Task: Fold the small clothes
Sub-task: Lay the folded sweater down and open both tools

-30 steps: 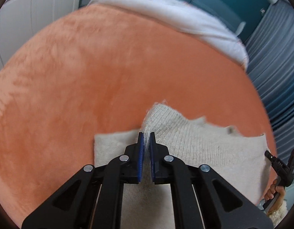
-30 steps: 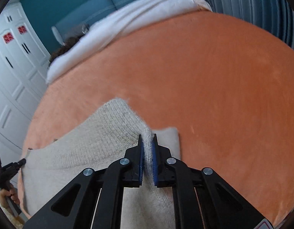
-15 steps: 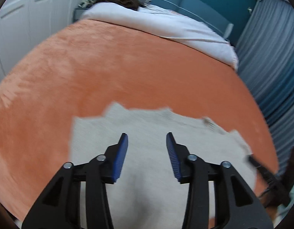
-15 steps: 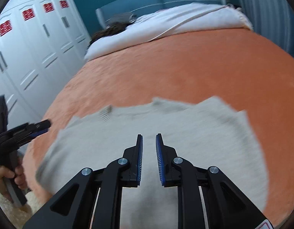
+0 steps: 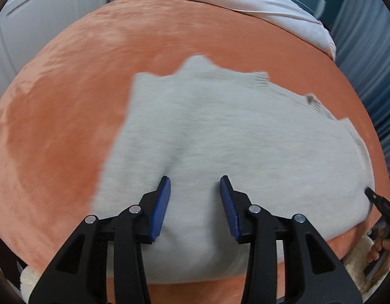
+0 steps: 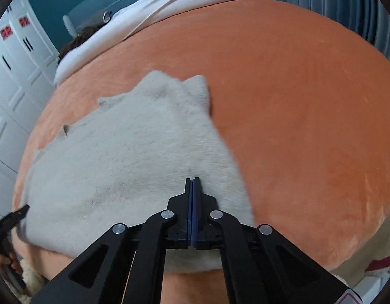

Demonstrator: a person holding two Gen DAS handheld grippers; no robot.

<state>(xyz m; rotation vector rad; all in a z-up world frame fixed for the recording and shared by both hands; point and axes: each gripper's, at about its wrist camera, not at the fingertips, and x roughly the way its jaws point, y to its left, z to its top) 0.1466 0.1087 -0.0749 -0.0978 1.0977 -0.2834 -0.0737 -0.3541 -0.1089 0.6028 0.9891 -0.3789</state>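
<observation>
Sweater (image 5: pixel 220 136) lies flat on orange blanket (image 5: pixel 55 126), near edge hidden under my grippers, knit blurred. Left gripper (image 5: pixel 195 187) spread wide above it; right gripper (image 6: pixel 192 185) pressed together, w/ no cloth visibly pinched. Bare blanket beyond.

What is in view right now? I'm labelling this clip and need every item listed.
Sweater: one, beige knit, spread flat on the blanket.
Blanket: one, orange plush, covering the bed.
Duvet: one, white, at the bed's far end.
Wardrobe doors: white, beside the bed.
Curtain: blue-grey, on the other side.
Left gripper: black, blue pads, open over the sweater.
Right gripper: black, shut; whether it pinches knit is unclear.
</observation>
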